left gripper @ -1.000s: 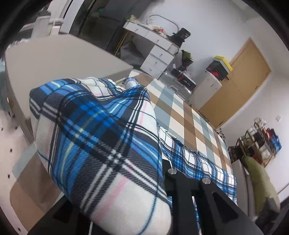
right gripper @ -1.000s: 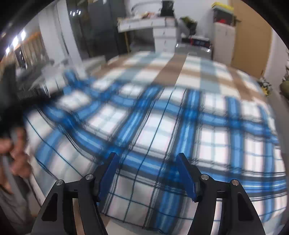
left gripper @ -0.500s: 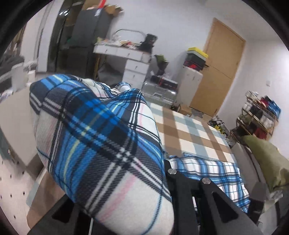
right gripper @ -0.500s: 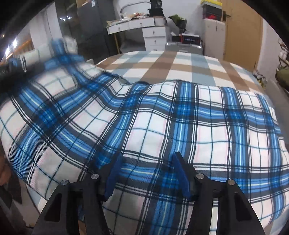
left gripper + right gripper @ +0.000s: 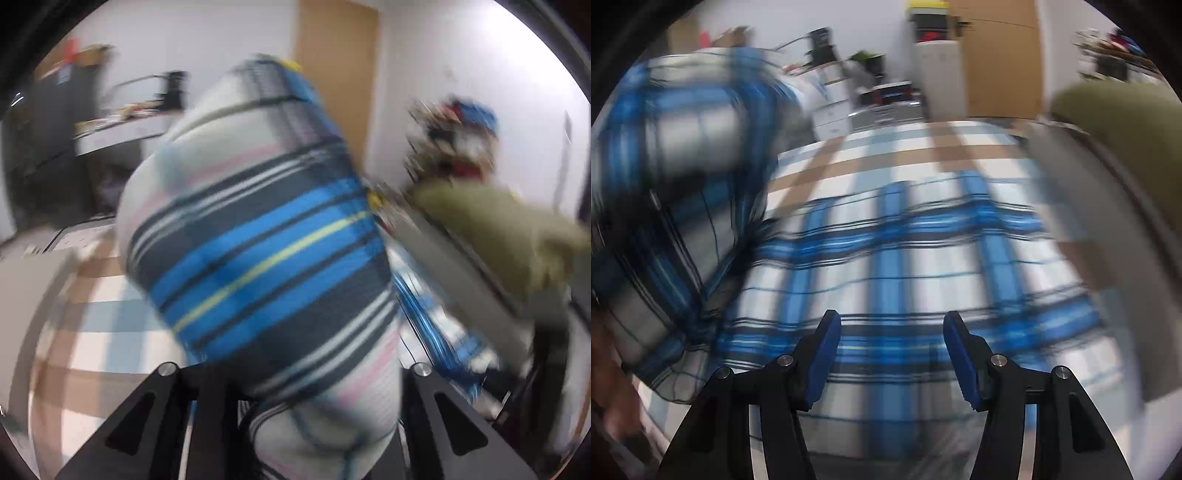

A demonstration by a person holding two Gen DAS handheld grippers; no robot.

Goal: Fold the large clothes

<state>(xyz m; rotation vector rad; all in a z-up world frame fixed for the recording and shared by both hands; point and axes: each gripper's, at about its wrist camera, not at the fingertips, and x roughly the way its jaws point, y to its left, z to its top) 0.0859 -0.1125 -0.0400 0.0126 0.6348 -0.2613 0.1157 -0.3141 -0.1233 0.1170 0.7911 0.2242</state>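
A big blue, white and black plaid cloth (image 5: pixel 905 258) lies spread over the bed. My left gripper (image 5: pixel 291 373) is shut on a bunched fold of this plaid cloth (image 5: pixel 266 258), which bulges up between the black fingers and hides their tips; the jaws are opening slightly. In the right wrist view that lifted fold (image 5: pixel 683 147) hangs blurred at the left. My right gripper (image 5: pixel 892 332) hovers over the near part of the flat cloth. It is open, and nothing sits between its blue pads (image 5: pixel 823 354).
The bed (image 5: pixel 923 147) has a brown, white and pale-blue checked cover. An olive cushion (image 5: pixel 1115 122) rests on a grey sofa to the right. White drawers (image 5: pixel 831 114) and a wooden door (image 5: pixel 1001 55) stand behind. A person's hand (image 5: pixel 613 387) shows at the lower left.
The left gripper has swung to the right and rolled with the fold still in it. The right gripper has shifted over the cloth and its jaws have narrowed a little.
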